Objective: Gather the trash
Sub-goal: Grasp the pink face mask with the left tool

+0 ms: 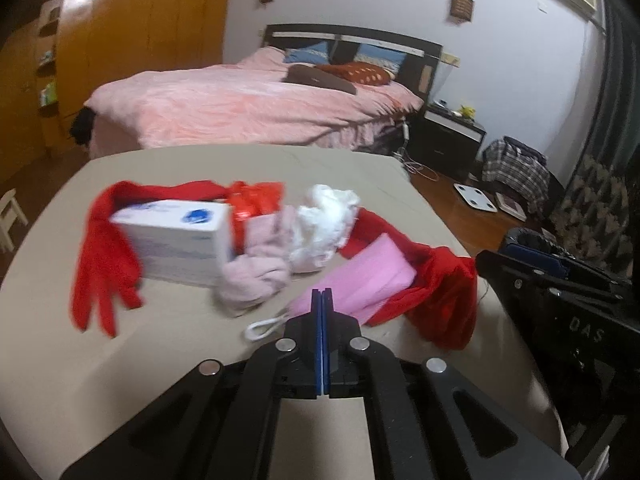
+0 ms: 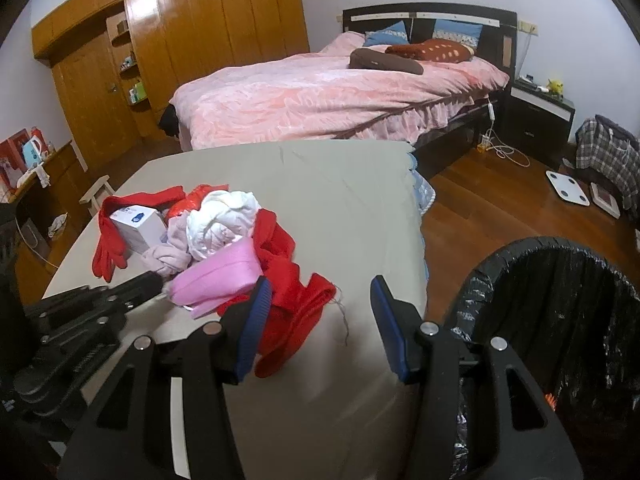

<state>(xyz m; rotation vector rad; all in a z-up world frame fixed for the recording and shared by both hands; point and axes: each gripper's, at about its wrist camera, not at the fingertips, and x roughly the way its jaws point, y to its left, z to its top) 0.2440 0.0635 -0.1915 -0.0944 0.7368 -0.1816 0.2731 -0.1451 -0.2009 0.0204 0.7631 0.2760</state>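
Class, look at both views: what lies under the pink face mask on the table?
The pink face mask rests on red cloth spread over the table; anything beneath its middle is hidden.

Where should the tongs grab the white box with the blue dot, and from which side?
Best guess: take the white box by its short end with the blue dot, pads on the top and bottom faces. Come from the near side. It lies flat, a red glove wraps its left and back, and pale pink cloth leans on its right corner, so only that end stays fairly clear.
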